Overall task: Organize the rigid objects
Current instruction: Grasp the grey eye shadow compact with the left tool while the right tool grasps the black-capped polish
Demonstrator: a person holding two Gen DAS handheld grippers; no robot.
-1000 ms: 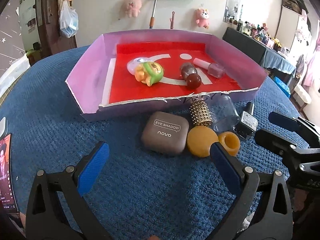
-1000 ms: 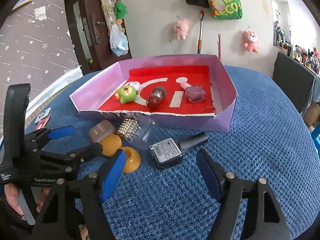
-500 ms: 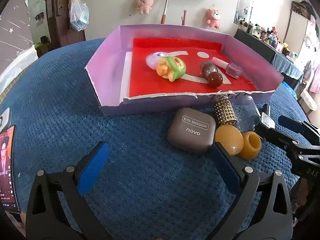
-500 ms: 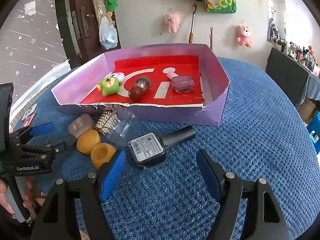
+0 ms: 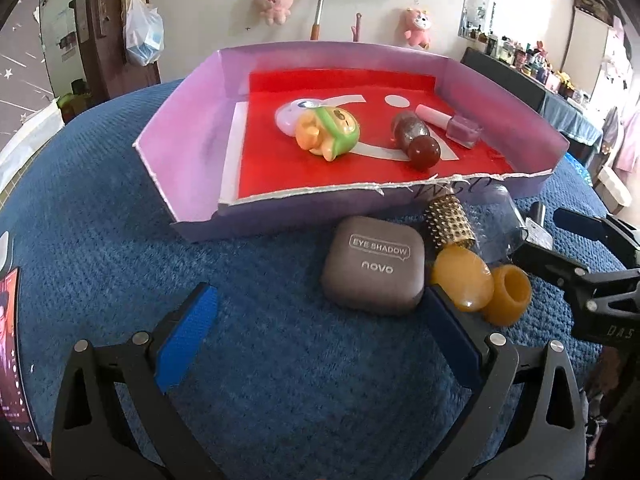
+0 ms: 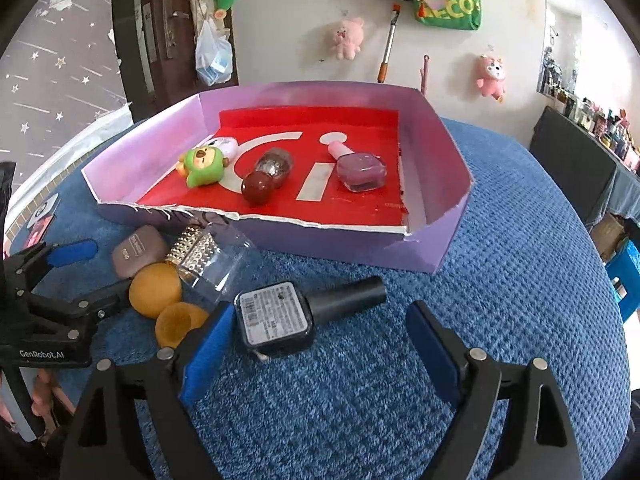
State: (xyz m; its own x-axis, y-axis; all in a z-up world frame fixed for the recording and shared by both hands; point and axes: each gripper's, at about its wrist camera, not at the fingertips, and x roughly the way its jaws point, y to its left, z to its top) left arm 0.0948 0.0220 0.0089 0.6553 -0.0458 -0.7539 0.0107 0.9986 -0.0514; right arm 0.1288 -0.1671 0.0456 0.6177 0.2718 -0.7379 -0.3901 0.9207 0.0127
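Observation:
A purple box [image 5: 188, 148] with a red floor holds a green toy [image 5: 328, 134], a brown-capped bottle [image 5: 416, 142] and a pink nail polish [image 5: 456, 124]. In front of it on the blue cloth lie a brown eye-shadow case [image 5: 374, 266], an orange ball [image 5: 462, 274] with its orange cap [image 5: 508, 294], a gold-studded clear bottle [image 6: 208, 254] and a black nail polish [image 6: 280, 318]. My left gripper [image 5: 320, 340] is open just before the case. My right gripper [image 6: 318, 346] is open, its left pad beside the black polish.
A phone [image 5: 10, 344] lies at the left edge of the cloth. Plush toys [image 6: 346, 38] and a brush hang on the back wall. A dark door [image 6: 156, 36] stands behind the box; a cluttered shelf [image 5: 520, 56] is at the right.
Both grippers have moved forward toward the loose items. The eye-shadow case and the black nail polish now sit closer to the jaws. Both stay open.

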